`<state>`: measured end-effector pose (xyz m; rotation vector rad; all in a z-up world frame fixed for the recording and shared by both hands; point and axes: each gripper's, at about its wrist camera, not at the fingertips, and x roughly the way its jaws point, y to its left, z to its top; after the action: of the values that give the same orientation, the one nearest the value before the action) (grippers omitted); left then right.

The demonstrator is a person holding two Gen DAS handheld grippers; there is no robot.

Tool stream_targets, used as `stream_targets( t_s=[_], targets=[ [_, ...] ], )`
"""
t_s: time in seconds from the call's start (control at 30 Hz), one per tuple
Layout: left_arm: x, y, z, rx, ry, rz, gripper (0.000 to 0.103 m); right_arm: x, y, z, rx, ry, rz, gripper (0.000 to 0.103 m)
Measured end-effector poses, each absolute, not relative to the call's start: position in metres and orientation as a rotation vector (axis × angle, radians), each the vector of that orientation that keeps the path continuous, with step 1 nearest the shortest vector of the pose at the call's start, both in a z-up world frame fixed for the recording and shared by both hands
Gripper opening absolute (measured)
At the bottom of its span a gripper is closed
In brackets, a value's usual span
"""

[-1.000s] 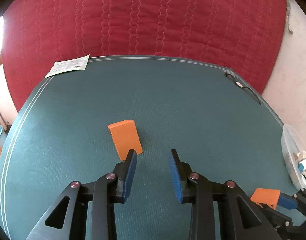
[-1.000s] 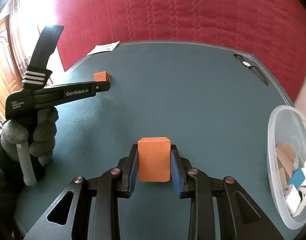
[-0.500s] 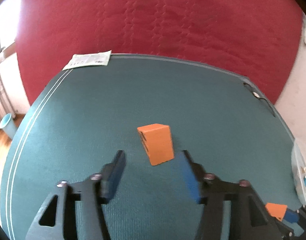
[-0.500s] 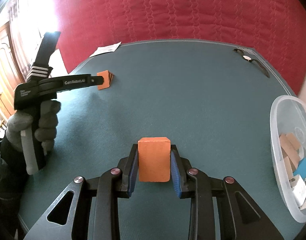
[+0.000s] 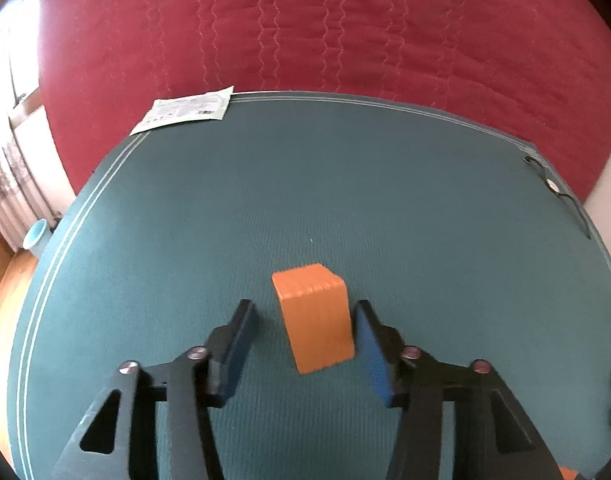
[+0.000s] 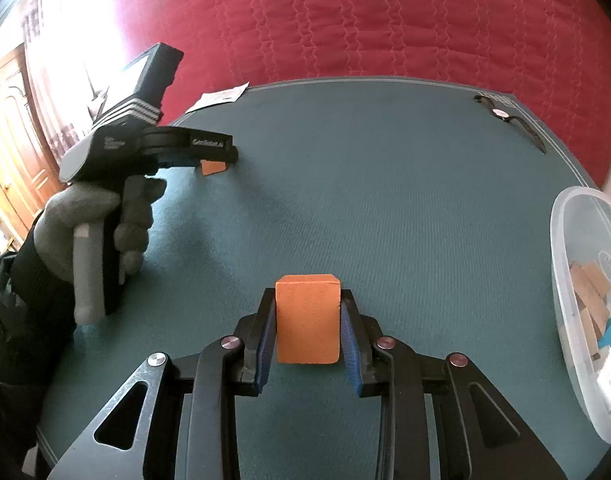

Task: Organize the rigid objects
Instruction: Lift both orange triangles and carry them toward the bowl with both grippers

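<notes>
A: How far along is the tidying?

B: The tub [image 6: 561, 240] at the surface's right edge already holds several pieces, but two orange blocks are still out.

A: And the fingers?

B: The right gripper [image 6: 308, 330] is clamped on one block [image 6: 308, 320]. The left gripper [image 5: 305, 344] has just been closing, fingers [image 5: 235, 340] still apart around the other block [image 5: 315, 320] mid-surface, the right one touching or nearly so.

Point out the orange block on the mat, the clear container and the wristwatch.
orange block on the mat [image 5: 313, 320], left wrist view, front face.
clear container [image 6: 561, 240], right wrist view, near rim.
wristwatch [image 6: 500, 113], right wrist view, dial.
</notes>
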<state>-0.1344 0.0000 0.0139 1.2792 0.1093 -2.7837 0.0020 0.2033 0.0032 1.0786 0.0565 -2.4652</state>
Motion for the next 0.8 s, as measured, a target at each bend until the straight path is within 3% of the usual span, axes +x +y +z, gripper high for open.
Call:
stream_targets(
  t_s=[0.13, 0.8],
  targets=[
    [-0.134, -0.005, 0.015, 1.263, 0.134, -2.783, 0.033, 0.004, 0.202, 0.002, 1.079, 0.055, -2.458, 0.031],
    [-0.102, 0.021, 0.030, 1.245, 0.178, -2.920, 0.032, 0.014, 0.244, 0.021, 1.034, -0.023, -2.555, 0.031]
  ],
)
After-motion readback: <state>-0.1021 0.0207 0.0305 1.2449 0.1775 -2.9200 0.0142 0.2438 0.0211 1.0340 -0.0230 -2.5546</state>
